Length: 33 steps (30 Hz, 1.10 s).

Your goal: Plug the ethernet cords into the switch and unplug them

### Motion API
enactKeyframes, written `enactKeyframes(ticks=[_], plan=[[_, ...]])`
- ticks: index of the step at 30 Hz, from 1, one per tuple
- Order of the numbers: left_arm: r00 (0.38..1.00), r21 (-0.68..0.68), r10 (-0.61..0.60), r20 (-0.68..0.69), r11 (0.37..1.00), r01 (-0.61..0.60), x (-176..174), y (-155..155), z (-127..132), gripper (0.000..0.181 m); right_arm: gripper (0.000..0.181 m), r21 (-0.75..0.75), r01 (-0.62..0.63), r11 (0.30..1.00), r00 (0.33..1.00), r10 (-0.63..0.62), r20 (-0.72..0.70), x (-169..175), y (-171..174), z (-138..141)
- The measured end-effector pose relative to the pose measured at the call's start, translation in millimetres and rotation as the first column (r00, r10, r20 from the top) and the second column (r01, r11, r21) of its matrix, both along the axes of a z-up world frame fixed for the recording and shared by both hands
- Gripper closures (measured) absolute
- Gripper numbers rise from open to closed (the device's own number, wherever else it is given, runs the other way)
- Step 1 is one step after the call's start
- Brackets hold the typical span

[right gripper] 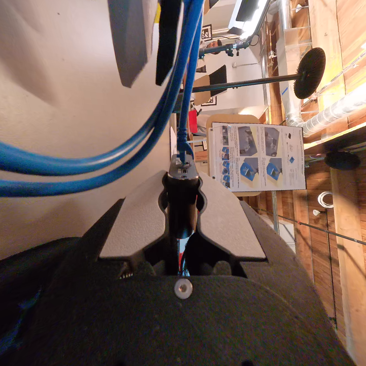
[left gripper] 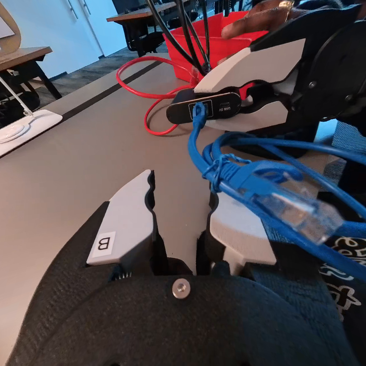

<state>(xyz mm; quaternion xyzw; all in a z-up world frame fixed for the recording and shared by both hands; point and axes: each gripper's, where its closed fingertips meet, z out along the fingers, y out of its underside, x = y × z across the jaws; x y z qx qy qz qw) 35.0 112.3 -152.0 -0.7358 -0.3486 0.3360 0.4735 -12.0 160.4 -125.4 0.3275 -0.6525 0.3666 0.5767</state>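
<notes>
Grey office table point(left gripper: 83, 158), blue cord point(left gripper: 195, 136) plugged into the switch point(left gripper: 204, 108)
Right gripper point(left gripper: 212, 105) clamps the switch above the table; left gripper point(left gripper: 182, 198) gapes empty; unplugging looks left, red cord point(left gripper: 136, 89) too

A grey bench point(left gripper: 83, 150) fills the foreground. Beyond its far edge stand dark-legged wooden desks point(left gripper: 136, 15) on grey carpet point(left gripper: 95, 65), with white cabinet doors point(left gripper: 59, 21) behind them under cool light.
</notes>
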Motion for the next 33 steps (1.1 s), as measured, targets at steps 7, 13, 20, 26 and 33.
enactKeyframes(ticks=[7,13,20,26,33], plan=[[1.000,0.014,0.001,-0.017,1.000,-0.001,0.0,-2.3,3.2,0.129,0.158,-0.023,0.006,1.000,1.000,-0.006,-0.019,-4.0,0.4,11.8],[0.952,0.283,0.120,-0.283,0.958,-0.037,1.0,-41.0,61.8,0.129,0.158,-0.078,0.022,0.997,0.998,-0.026,-0.056,-12.0,2.2,38.0],[0.787,0.571,0.430,-0.443,0.812,-0.122,14.4,-126.7,104.7,0.129,0.158,-0.200,0.043,0.979,0.992,-0.066,-0.109,-24.3,17.0,90.8],[0.771,0.633,0.493,-0.404,0.759,-0.153,11.7,-146.6,97.8,0.129,0.157,-0.485,0.063,0.872,0.993,-0.105,-0.061,-41.7,65.1,179.0],[0.797,0.612,0.461,-0.391,0.777,-0.149,8.5,-139.1,91.5,0.130,0.157,-0.742,0.266,0.615,0.959,-0.094,0.266,-89.8,163.4,214.9]])
